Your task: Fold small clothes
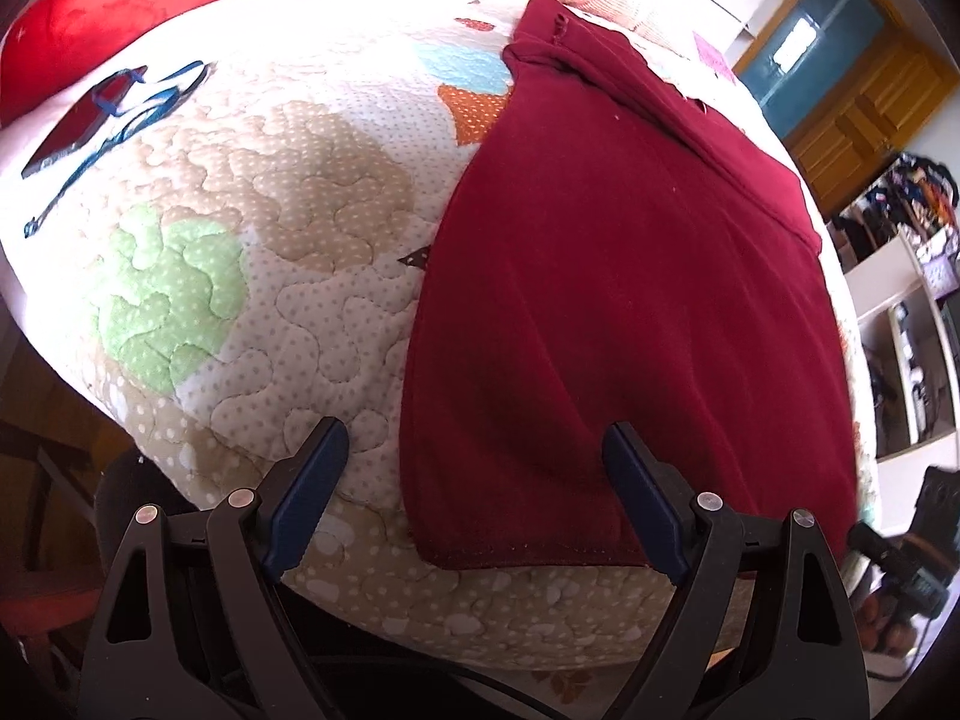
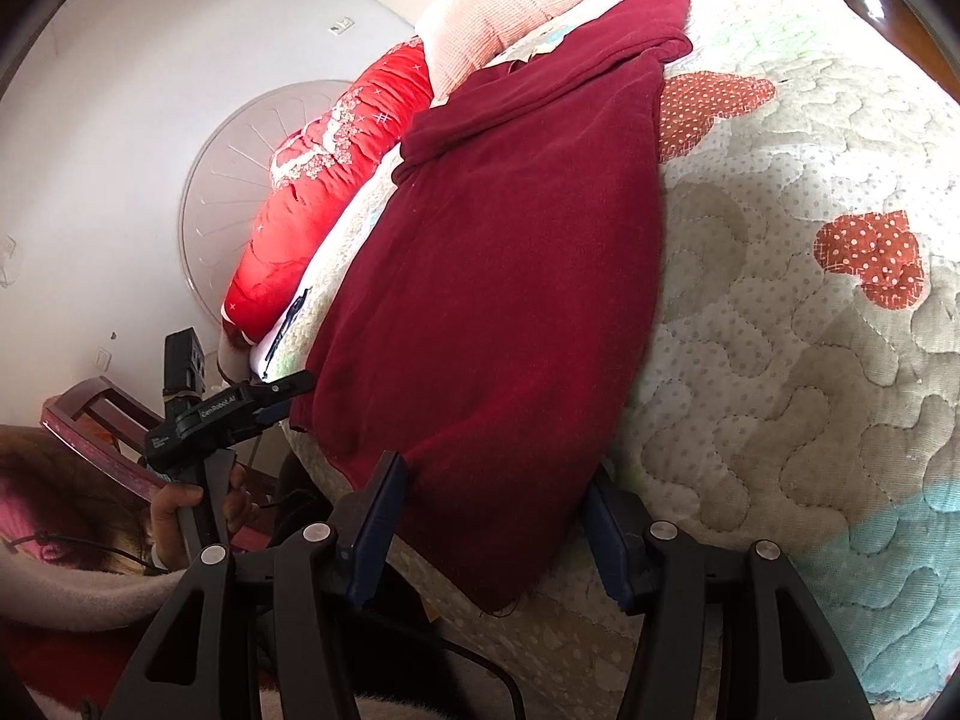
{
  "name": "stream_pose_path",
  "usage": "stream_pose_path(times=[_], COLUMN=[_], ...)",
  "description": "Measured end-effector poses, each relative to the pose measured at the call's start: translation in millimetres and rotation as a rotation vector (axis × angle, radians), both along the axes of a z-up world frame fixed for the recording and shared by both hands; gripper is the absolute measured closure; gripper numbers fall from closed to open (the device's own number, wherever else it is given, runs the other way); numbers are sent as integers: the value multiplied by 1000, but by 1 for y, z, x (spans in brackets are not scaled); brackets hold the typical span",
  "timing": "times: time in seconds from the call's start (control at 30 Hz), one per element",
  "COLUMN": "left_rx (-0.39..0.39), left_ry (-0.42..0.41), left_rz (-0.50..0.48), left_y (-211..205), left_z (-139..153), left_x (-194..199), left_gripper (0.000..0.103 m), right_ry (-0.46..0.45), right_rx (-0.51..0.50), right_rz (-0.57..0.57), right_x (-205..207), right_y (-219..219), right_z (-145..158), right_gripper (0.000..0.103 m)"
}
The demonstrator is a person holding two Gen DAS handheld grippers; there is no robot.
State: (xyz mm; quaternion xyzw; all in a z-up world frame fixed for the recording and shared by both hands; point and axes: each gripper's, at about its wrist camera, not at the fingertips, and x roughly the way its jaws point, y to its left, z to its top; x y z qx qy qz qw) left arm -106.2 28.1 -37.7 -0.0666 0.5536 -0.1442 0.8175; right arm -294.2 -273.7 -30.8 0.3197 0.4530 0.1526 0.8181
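Observation:
A dark red garment (image 1: 630,276) lies flat on the quilted bedspread (image 1: 288,276), its top part folded over at the far end. My left gripper (image 1: 474,438) is open wide over the garment's near left corner. Its right finger is above the cloth and its left finger above the quilt, and nothing is pinched. In the right wrist view the garment (image 2: 510,276) hangs its near corner over the bed's edge. My right gripper (image 2: 492,474) is open about halfway, with that corner lying loose between the fingers. The left gripper (image 2: 294,393), held by a hand (image 2: 180,504), hovers at the garment's other near corner.
A red duvet (image 2: 312,192) and a peach pillow (image 2: 498,18) lie at the head of the bed. A small maroon and blue item (image 1: 108,114) rests on the quilt far left. A wooden chair (image 2: 90,420) stands beside the bed, and shelves (image 1: 912,324) stand to the right.

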Motion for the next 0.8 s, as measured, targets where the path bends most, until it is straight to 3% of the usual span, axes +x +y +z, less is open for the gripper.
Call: stream_pose_path(times=[0.07, 0.1, 0.17, 0.23, 0.33, 0.6, 0.73, 0.8], left_rx=[1, -7, -32, -43, -57, -148, -209, -202], left_ry=[-5, -8, -9, 2, 10, -76, -142, -198], left_rz=[-6, 2, 23, 16, -47, -89, -88, -94], left_y=[-1, 1, 4, 4, -3, -8, -16, -26], left_z=[0, -1, 0, 0, 3, 46, 77, 92], left_x=[1, 1, 2, 4, 3, 20, 54, 73], left_gripper=[20, 24, 55, 65, 87, 89, 89, 89], right_ry=[-12, -23, -25, -32, -97, -280, -348, -364], right_rx=[-10, -15, 12, 19, 21, 18, -32, -42], right_rz=[8, 10, 19, 20, 37, 24, -21, -35], right_x=[0, 0, 1, 2, 1, 30, 68, 80], right_y=[1, 2, 4, 5, 4, -2, -10, -13], right_z=[0, -1, -6, -7, 10, 69, 91, 96], right_gripper=[52, 69, 90, 91, 92, 92, 92, 93])
